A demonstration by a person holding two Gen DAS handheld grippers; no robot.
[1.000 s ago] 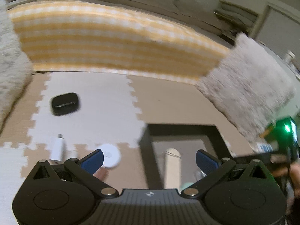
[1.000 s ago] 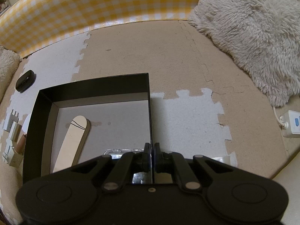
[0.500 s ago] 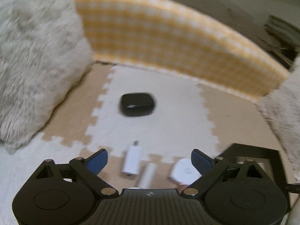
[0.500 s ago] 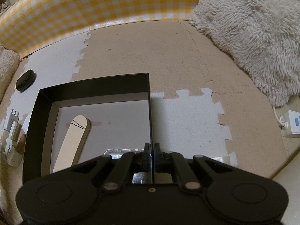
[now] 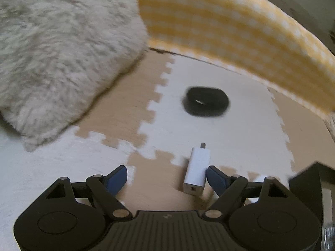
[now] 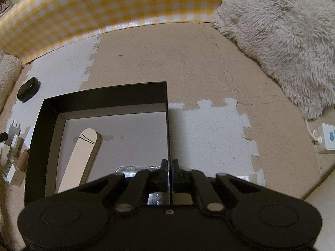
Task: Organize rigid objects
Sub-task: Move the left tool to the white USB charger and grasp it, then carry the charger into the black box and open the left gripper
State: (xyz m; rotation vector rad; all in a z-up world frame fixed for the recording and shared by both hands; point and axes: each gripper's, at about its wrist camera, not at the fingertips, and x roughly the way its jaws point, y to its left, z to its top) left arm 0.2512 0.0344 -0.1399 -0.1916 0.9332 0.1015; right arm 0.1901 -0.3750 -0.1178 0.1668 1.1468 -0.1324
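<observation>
My left gripper is open and empty, low over the foam mat. A white adapter block lies just inside its right fingertip. A black oval case lies farther ahead on the white mat tile. My right gripper is shut on the right wall of the black box. Inside the box lie a flat wooden stick and a shiny clear packet, partly hidden by the gripper. The black case and several small white items show left of the box.
A fluffy cushion lies at the left and another at the right. A yellow checked barrier runs along the back. A white power strip sits at the far right. The box corner shows at right in the left wrist view.
My left gripper has swung left, away from the box, and come down over the white adapter. The right gripper and the box have not moved.
</observation>
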